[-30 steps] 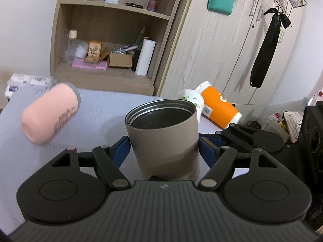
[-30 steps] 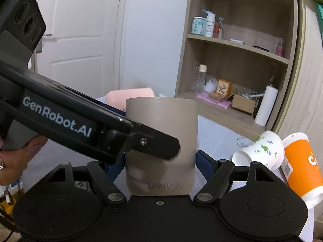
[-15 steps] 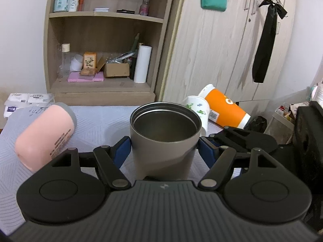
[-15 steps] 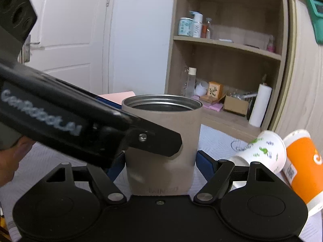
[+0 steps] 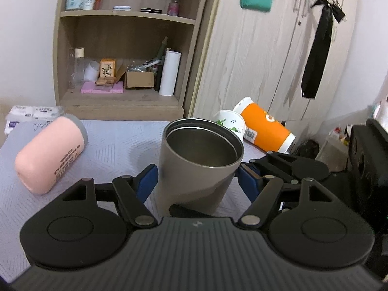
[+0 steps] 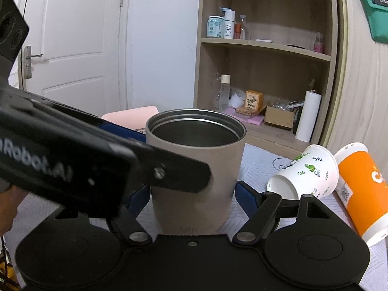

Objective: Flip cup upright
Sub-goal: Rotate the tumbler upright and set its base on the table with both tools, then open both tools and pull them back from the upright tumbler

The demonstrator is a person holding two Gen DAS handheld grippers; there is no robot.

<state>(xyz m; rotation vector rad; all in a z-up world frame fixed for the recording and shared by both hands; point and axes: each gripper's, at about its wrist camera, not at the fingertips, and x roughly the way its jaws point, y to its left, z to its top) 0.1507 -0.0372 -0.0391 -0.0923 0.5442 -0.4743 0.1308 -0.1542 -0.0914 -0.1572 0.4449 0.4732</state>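
Since a second ago the cup (image 5: 197, 167) has tipped mouth-up; both grippers, left (image 5: 197, 179) and right (image 6: 191, 195), flank it apart, ungripped, likely steadying it.

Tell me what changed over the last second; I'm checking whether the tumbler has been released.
The grey tumbler went from slightly tilted to upright, its open mouth now visible to the right camera. The left gripper and right gripper now show gaps beside it, seemingly letting go. The pink cup, white paper cup and orange cup stay lying down.
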